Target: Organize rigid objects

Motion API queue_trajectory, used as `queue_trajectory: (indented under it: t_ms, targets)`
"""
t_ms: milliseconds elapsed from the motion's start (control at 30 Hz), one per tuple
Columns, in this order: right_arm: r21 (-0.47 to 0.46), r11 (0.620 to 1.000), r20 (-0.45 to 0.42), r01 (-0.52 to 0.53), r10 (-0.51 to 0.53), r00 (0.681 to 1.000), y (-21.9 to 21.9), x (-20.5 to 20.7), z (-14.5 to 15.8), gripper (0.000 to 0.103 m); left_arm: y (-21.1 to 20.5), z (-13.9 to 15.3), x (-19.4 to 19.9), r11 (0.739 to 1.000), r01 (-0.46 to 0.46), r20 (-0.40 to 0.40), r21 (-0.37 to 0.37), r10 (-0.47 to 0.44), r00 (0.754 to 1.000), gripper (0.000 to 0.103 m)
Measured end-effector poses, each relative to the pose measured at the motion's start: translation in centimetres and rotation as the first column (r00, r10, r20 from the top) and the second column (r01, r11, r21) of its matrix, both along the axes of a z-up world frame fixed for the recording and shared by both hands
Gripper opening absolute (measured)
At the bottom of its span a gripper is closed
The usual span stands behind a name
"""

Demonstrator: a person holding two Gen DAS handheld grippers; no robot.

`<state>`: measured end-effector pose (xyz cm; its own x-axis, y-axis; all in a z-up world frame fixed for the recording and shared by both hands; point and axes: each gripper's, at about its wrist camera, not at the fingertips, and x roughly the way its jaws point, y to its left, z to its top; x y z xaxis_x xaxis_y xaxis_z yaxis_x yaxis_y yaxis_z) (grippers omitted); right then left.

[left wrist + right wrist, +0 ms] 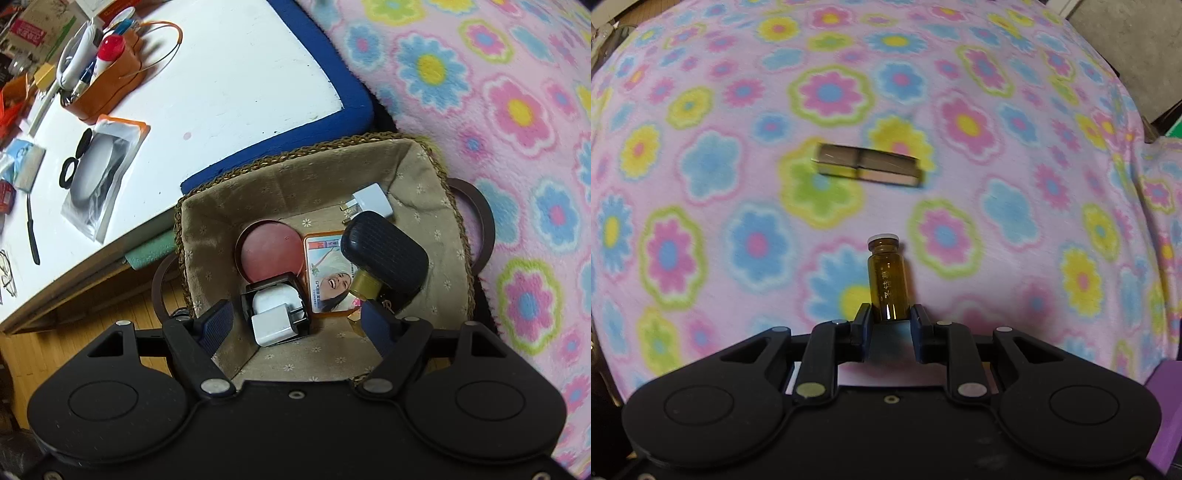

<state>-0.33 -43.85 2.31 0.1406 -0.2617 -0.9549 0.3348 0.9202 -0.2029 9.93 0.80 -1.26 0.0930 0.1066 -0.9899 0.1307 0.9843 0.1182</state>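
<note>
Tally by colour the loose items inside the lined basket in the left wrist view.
White: 2, charger plugs
Pink: 1, round tin
Dark blue: 1, case
Orange-edged: 1, photo card
Amber: 1, bottle
Total: 6

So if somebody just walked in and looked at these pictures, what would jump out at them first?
Probably the bright flowery blanket, which fills the right wrist view. There the right hand-held gripper pinches a little amber bottle, with a flat brownish case lying further off on the blanket. In the left wrist view, the left hand-held gripper hangs open over a cloth-lined basket of small things beside the blanket.
</note>
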Motion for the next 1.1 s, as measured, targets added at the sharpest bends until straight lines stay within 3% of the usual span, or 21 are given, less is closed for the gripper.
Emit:
queue_trajectory:
  t_ms: [133, 233, 267, 500, 600, 700, 900, 1000, 1067, 1100]
  targets:
    - [0.042, 0.995, 0.034, 0.091, -0.092, 0.995, -2.7, -0.9, 0.9, 0.024, -0.6, 0.2, -0.3, 1.0, 0.028, 0.006, 0.006, -0.028, 1.0, 0.073]
    - [0.096, 0.976, 0.102, 0.197, -0.207, 0.973, -4.4, -2.0, 2.4, 0.05, -1.1, 0.5, -0.5, 0.999, 0.054, 0.019, 0.001, -0.054, 0.998, 0.073]
    - [0.114, 0.968, 0.117, 0.224, -0.237, 0.964, -4.9, -2.3, 2.8, 0.052, -1.2, 0.6, -0.5, 0.998, 0.061, 0.021, 0.001, -0.061, 0.998, 0.073]
    - [0.143, 0.939, 0.084, 0.312, -0.326, 0.942, -5.5, -2.9, 2.3, 0.052, -0.8, 0.4, -0.5, 0.999, 0.054, 0.013, -0.006, -0.054, 0.998, 0.073]
    - [0.15, 0.952, 0.063, 0.265, -0.277, 0.959, -3.3, -2.7, 1.6, 0.052, -0.8, 0.4, -0.5, 0.999, 0.053, 0.013, -0.013, -0.053, 0.999, 0.073]
    - [0.074, 0.968, 0.007, 0.239, -0.241, 0.971, -2.8, -2.0, 0.4, 0.044, -0.9, 0.7, -0.7, 0.997, 0.069, 0.024, -0.024, -0.069, 0.997, 0.073]
    - [0.085, 0.915, 0.037, 0.395, -0.399, 0.916, -6.3, -3.6, 1.0, 0.044, -1.3, 0.4, -0.5, 0.996, 0.075, -0.002, -0.04, -0.075, 0.997, 0.074]
    - [0.168, 0.887, 0.079, 0.43, -0.447, 0.891, -5.8, -4.1, 1.9, 0.055, -1.8, 0.5, -0.5, 0.995, 0.084, 0.001, -0.045, -0.084, 0.996, 0.074]
    - [0.236, 0.862, 0.12, 0.449, -0.484, 0.867, -4.8, -4.0, 2.6, 0.071, -2.2, 1.1, -0.7, 0.994, 0.092, 0.018, -0.052, -0.091, 0.996, 0.074]
    - [0.257, 0.855, 0.135, 0.45, -0.493, 0.859, -4.2, -3.5, 2.5, 0.073, -2.4, 1.6, -0.8, 0.993, 0.098, 0.036, -0.062, -0.096, 0.995, 0.073]
